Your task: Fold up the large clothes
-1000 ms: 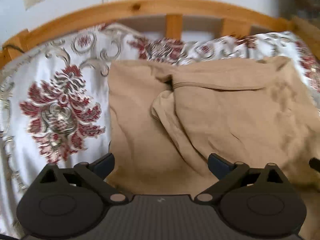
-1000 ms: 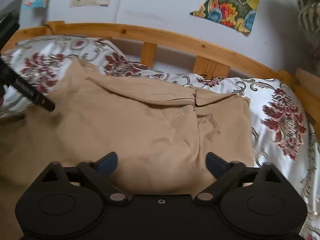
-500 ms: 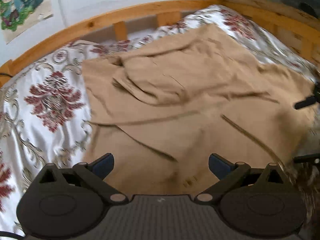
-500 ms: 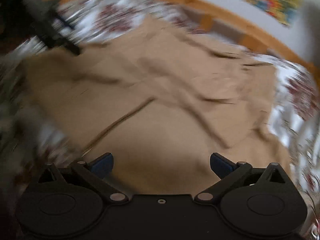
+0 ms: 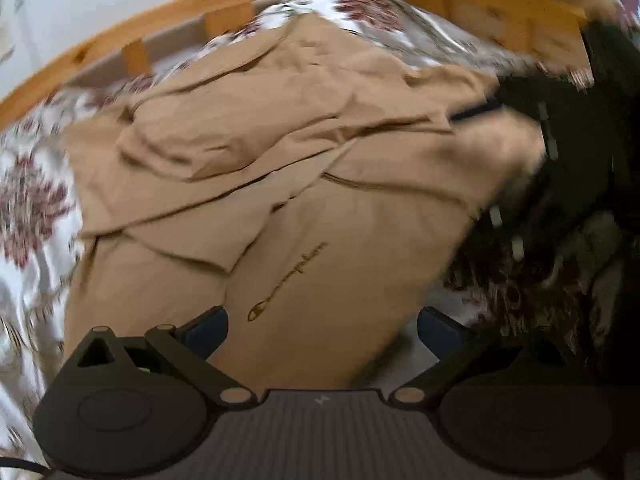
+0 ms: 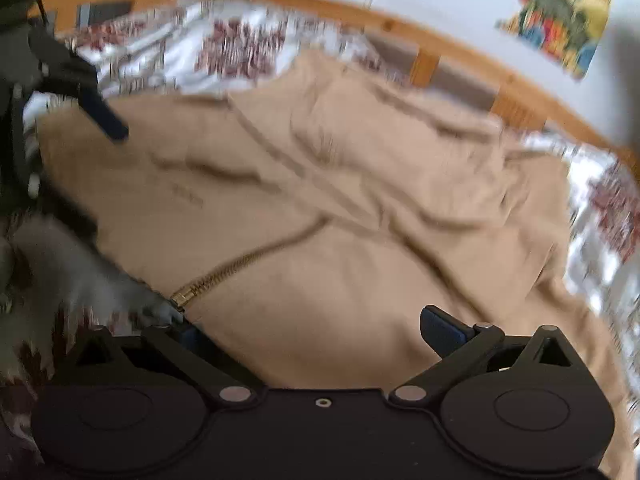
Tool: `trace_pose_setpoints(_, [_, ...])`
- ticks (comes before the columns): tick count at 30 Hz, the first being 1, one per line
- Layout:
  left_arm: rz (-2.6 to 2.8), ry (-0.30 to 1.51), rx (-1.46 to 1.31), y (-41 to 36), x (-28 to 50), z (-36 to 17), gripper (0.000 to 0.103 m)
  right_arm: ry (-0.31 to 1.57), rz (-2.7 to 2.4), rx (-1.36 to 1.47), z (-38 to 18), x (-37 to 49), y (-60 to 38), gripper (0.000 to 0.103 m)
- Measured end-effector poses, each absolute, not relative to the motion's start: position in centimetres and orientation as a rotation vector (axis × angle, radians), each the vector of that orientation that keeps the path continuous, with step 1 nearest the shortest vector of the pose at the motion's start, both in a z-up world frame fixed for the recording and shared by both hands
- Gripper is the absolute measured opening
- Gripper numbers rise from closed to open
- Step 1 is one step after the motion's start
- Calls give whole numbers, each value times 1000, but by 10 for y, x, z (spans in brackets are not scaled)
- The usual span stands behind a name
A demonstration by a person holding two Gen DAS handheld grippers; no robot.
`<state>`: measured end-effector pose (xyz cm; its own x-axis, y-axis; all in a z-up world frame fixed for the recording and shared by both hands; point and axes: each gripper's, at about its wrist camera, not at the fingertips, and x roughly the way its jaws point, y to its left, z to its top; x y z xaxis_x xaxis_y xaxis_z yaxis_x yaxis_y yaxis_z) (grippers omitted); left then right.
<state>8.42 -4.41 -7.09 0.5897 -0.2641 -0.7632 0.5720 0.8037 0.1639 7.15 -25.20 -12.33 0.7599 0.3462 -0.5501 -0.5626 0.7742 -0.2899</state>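
A large tan zip-up sweatshirt lies partly folded on a bed, sleeves laid over its body. A script logo shows near its hem. In the right wrist view the sweatshirt shows a brass zipper running to its near edge. My left gripper is open and empty, just above the hem. My right gripper is open and empty, over the near edge by the zipper end. Each gripper shows in the other's view: the right one, the left one.
The bed has a white cover with red floral print, also in the right wrist view. A wooden bed rail curves behind, before a white wall with a colourful picture. Both views are motion-blurred.
Both grippers have pulled back from the far part of the sweatshirt toward its near hem and turned inward. The zipper and logo have come into view. Both stayed open.
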Motion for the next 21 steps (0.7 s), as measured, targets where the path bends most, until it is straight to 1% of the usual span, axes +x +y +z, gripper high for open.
trace_pose_setpoints(2, [-473, 790, 527, -55, 78, -77, 102, 451, 495, -391, -113, 73, -261, 102])
trace_pose_setpoints(5, [-393, 753, 661, -63, 72, -86, 102, 440, 469, -275, -104, 80, -274, 102])
trace_pose_setpoints(9, [-268, 785, 704, -51, 83, -84, 97, 441, 431, -221, -99, 86, -281, 102])
trace_pose_setpoints(11, [-200, 829, 663, -38, 92, -78, 88, 430, 416, -224, -98, 86, -283, 102])
trace_pose_setpoints(12, [-170, 846, 638, -30, 95, -74, 87, 428, 413, -229, -98, 87, -283, 102])
trace_pose_setpoints(14, [-127, 857, 582, -12, 98, -64, 80, 425, 406, -250, -99, 85, -283, 102])
trace_pose_setpoints(15, [-122, 858, 568, -4, 98, -59, 79, 426, 405, -270, -99, 83, -283, 102])
trace_pose_setpoints(16, [-120, 857, 563, 1, 98, -56, 75, 438, 412, -302, -100, 82, -282, 102])
trace_pose_setpoints(17, [-115, 860, 562, 7, 98, -53, 66, 461, 429, -334, -101, 81, -281, 102])
trace_pose_setpoints(19, [-101, 879, 575, 13, 98, -52, 58, 554, 472, -420, -106, 78, -279, 102])
trace_pose_setpoints(21, [-122, 876, 581, 16, 96, -54, 54, 624, 502, -576, -115, 74, -276, 102])
